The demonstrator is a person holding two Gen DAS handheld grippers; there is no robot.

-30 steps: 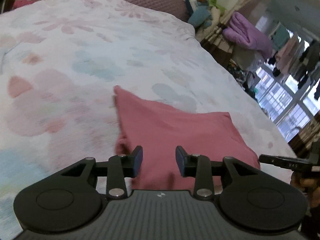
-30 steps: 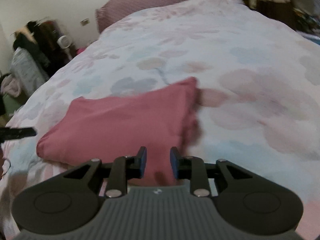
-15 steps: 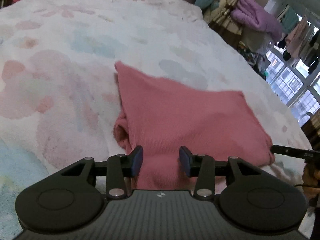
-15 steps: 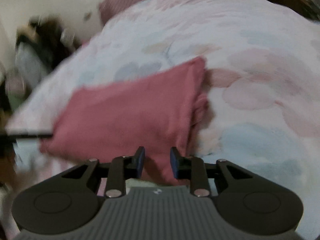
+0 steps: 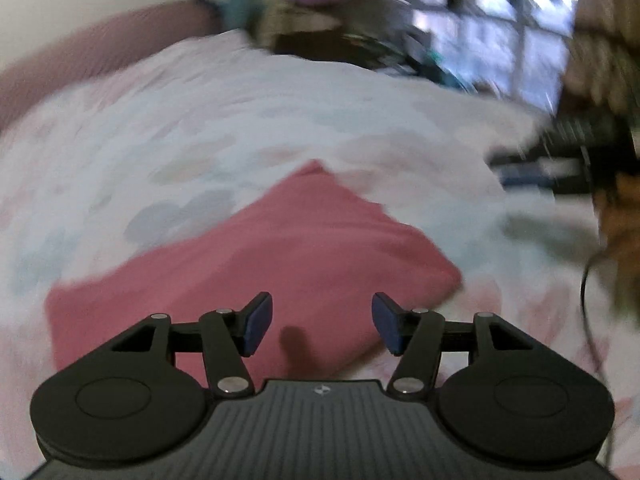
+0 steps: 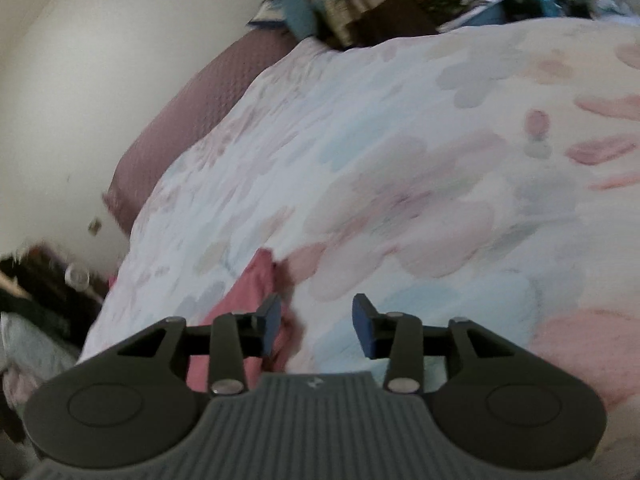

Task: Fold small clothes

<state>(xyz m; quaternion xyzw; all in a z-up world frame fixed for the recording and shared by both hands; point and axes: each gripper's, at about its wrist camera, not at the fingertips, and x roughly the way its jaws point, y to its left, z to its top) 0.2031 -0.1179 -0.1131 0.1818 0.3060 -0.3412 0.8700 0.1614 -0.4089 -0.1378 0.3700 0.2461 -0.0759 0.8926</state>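
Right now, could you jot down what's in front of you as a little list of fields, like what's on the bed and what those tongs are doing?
surface: bed with a flowered quilt
garment: pink cloth, folded flat on the quilt
left tongs: jaws opening, nothing gripped, pink cloth lies below them
right tongs: jaws opening, nothing gripped, near the cloth's edge
pillow: mauve, at the head of the bed by the wall
background: piled clothes and a window, blurred

Dim indoor light, glare from the window, heavy motion blur, fisheye bending at the edges.
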